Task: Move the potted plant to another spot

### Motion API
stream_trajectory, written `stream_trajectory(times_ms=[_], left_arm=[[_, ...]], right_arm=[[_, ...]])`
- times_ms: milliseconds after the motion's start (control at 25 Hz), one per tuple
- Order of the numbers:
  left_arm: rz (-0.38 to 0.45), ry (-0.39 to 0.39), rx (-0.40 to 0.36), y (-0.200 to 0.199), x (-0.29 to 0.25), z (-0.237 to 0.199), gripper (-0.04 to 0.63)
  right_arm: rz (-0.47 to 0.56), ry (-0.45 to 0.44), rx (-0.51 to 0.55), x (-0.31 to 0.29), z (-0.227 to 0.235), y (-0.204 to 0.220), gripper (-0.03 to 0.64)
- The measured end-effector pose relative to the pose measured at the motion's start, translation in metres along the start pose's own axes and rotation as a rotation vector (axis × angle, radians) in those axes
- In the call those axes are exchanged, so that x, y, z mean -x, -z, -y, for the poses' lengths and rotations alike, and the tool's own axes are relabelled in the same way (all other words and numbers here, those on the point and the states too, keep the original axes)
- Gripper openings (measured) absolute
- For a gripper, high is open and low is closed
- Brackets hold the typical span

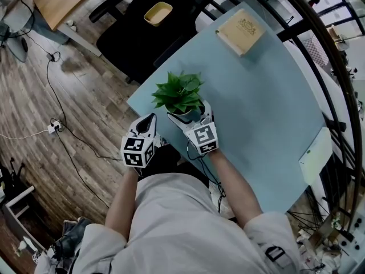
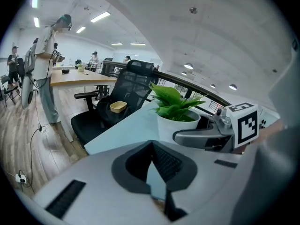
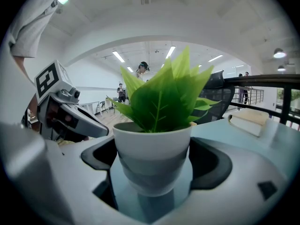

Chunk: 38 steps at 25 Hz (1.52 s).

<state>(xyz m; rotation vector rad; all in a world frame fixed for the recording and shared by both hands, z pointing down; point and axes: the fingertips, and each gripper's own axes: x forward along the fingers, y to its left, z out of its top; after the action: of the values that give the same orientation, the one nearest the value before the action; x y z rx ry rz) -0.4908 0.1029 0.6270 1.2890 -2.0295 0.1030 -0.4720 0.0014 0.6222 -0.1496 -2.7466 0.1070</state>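
**Position.** The potted plant (image 1: 180, 96) stands on the light-blue desk (image 1: 256, 96), near the corner closest to the person and well apart from the flat box (image 1: 240, 32) at the far side. From these views it cannot be determined whether the base rests on the desk or sits just clear of it.

**Right tool.** The right tool (image 1: 190, 117) has the pot between its jaws. In the right gripper view, the dark pads (image 3: 212, 165) meet the white wall on both sides, just below the rim. This reads as a pinch on the pot, not a loose bracket.

**Left tool.** The left tool (image 2: 151, 144) hangs off the desk edge beside the pot. Its jaw tips are pressed together, with nothing between them.

**Handling properties (assessed).**
- The pot wall looks smooth, rigid and glossy — expect low friction against the pads.
- The wall tapers toward the base. A hold high on the wall lets the wider rim seat down against the pads. A hold lower down is likely to let the pot ride up and tip.
- The load is probably light. Most of the weight will sit in the pot, with little in the leaves.
- The leaves are soft and give no purchase — do not grip them.
- A hard pot may chip or crack if dropped or set down sharply. Keep it upright so that nothing spills from it.
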Motion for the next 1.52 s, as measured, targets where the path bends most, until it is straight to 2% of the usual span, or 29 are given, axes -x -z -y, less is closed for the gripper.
stream_trajectory(times_ms=[280,600,880,1520], left_arm=[[-0.013,0.015,-0.014,0.000,-0.004,0.002,0.011],[-0.026,0.022,-0.020,0.002,-0.007,0.005,0.011],[-0.038,0.039,-0.016,0.004,-0.009,0.013,0.011],[-0.067,0.077,-0.068,0.012,-0.012,0.043,0.011]], right_arm=[[-0.040,0.018,0.002,0.005,0.001,0.016,0.482],[-0.034,0.017,0.007,0.004,0.001,0.016,0.483],[-0.072,0.018,-0.006,0.006,0.001,0.021,0.491],[-0.045,0.072,-0.042,0.038,0.013,0.027,0.495]])
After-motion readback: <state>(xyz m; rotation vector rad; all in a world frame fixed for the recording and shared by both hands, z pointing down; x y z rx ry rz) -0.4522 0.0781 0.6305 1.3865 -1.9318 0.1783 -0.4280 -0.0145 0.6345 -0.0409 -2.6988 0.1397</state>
